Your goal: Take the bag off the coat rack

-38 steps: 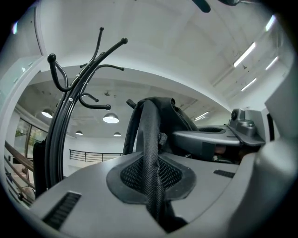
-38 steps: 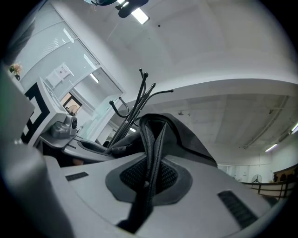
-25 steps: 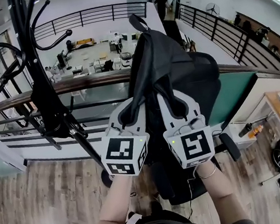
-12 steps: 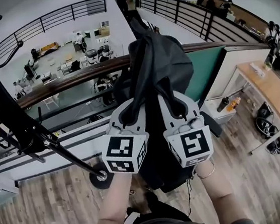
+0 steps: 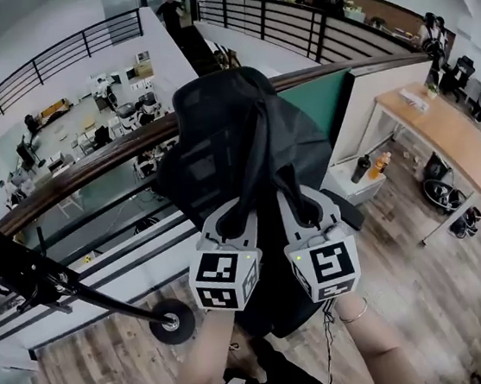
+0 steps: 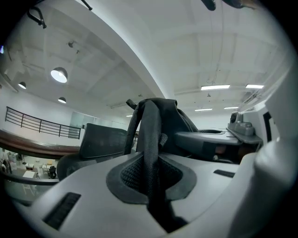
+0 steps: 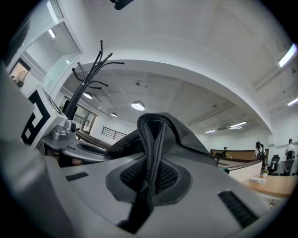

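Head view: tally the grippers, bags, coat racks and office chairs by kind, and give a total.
Grippers: 2, the left gripper and the right gripper
Bags: 1, the black bag
Coat racks: 1, the coat rack
Office chairs: 1, the office chair
Total: 5

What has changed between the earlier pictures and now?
The left claw and the right claw carried the bag away from the coat rack, which slid to the lower left of the head view. Both claws stayed shut on the bag; nothing was let go.
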Demonstrator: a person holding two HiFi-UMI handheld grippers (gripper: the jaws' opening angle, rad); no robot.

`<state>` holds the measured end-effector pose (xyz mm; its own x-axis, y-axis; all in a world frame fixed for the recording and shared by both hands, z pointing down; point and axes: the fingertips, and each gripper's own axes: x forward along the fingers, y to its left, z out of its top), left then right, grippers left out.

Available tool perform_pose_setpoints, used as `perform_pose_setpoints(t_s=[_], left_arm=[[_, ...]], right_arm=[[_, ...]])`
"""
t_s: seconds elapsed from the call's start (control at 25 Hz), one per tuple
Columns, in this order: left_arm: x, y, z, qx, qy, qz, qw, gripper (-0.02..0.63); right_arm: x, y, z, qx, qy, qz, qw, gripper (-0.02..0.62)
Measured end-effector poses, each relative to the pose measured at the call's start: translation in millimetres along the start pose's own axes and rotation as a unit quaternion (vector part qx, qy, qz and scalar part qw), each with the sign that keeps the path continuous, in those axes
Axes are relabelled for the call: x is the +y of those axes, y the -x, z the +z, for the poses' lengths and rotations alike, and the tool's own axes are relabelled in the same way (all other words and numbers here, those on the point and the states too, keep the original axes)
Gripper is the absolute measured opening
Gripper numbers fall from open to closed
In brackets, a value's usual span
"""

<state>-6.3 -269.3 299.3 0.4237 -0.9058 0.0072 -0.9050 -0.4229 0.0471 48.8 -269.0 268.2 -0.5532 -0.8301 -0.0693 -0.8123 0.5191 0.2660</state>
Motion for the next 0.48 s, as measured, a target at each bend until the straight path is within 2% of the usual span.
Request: perform_pose_setpoints(t_s=[0.48], left_arm=[[-26.2,-57.1,-65.4,0.054,0.017,-0.035,0.9978,0.051]], right_arm=[[-45.3,1.5,-81.2,0.055,-0.044,-0.044,0.997,0.014]])
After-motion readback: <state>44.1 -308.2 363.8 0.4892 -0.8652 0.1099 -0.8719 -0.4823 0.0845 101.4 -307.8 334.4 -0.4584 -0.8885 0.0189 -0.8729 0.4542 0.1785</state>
